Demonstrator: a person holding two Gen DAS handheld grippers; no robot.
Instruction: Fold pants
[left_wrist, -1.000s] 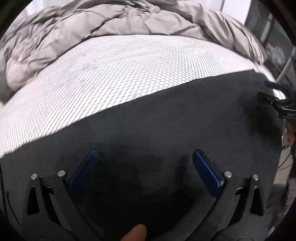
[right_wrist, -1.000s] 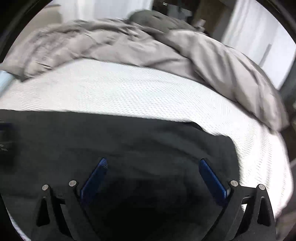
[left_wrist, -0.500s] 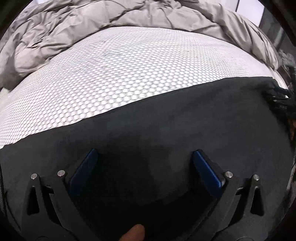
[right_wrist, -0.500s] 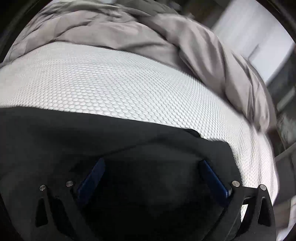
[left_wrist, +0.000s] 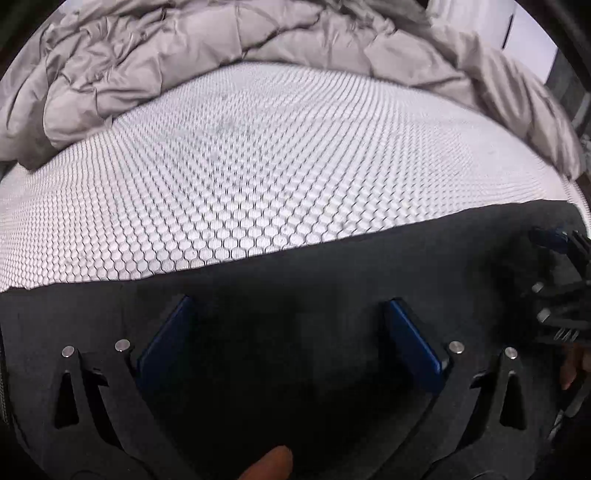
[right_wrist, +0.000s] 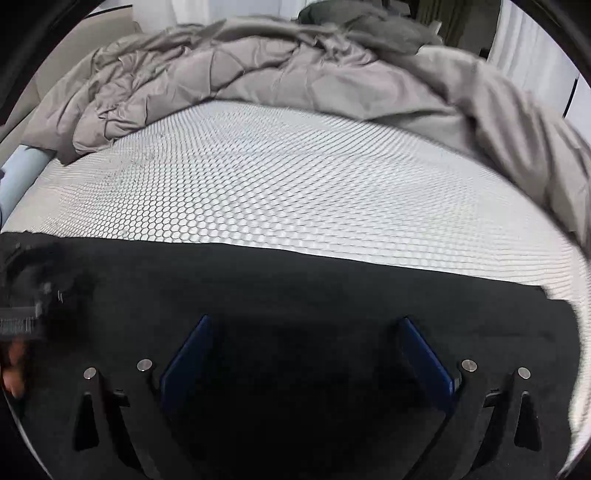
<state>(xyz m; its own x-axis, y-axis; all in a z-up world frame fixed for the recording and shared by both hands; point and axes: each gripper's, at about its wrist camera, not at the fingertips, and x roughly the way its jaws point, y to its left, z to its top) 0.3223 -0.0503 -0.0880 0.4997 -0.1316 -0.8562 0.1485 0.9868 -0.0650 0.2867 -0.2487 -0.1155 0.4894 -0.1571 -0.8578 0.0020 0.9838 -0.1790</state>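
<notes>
Both views look forward along their own 2 fingers, low and close over the black pants, toward the grey duvet heaped beyond them. The left wrist view sits over the pants' left part and catches the right gripper at its right edge. The right wrist view sits further right. Both share the pants' far edge, the honeycomb mattress cover and the duvet.
</notes>
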